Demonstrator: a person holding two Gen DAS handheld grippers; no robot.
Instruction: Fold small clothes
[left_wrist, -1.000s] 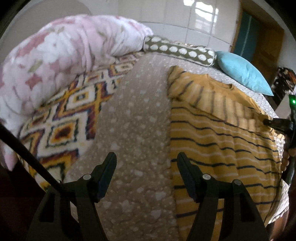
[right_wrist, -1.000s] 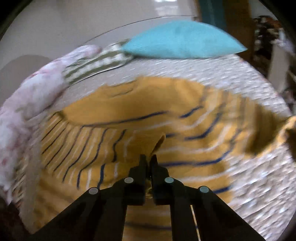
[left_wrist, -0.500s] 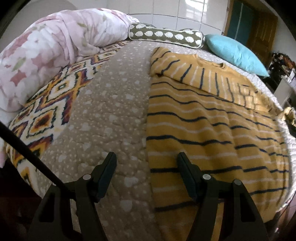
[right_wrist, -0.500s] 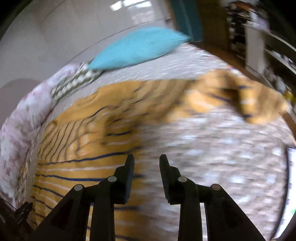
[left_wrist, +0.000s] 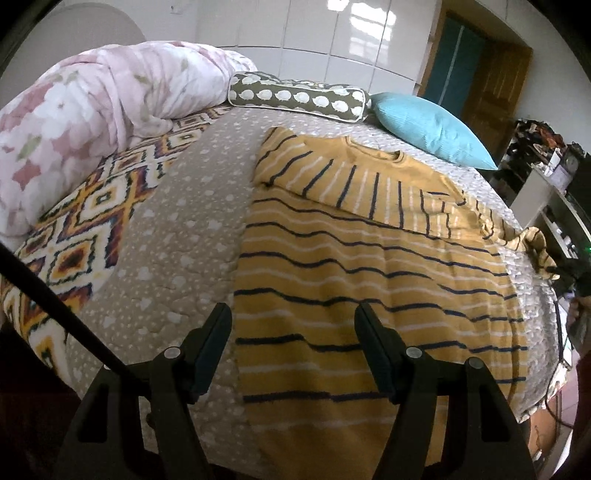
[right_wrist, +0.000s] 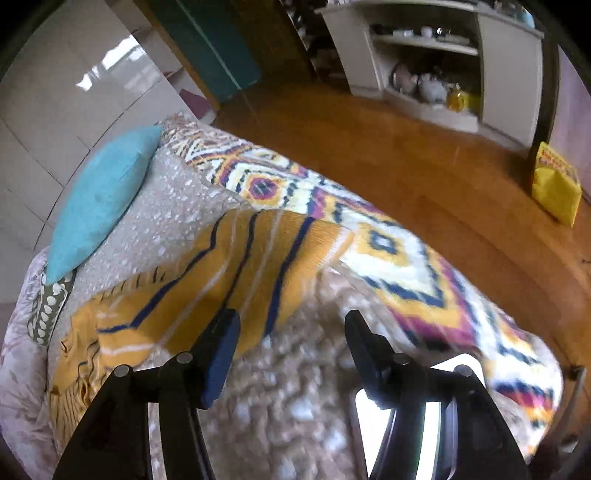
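Across the bed (left_wrist: 177, 236), on its beige dotted cover, the yellow striped sweater (left_wrist: 369, 280) lies spread flat, its neckline toward the far pillows and one sleeve folded across the chest. My left claw (left_wrist: 293, 349) hangs released above the sweater's near left edge, fingers wide apart, touching nothing. The other sleeve (right_wrist: 258, 258) stretches out to the right, reaching the patterned blanket (right_wrist: 399, 236) at the bed's right side. My right claw (right_wrist: 291, 349) is released too, fingers spread over the dotted cover just near that sleeve, gripping nothing; this view is blurred, so I cannot tell whether a fingertip brushes the cloth. At the far end lie a teal pillow (left_wrist: 428, 129) and, to its left, an olive bolster with white spots (left_wrist: 299, 96). A pink floral duvet (left_wrist: 92, 122) is bunched at the far left, above a second stretch of patterned blanket.
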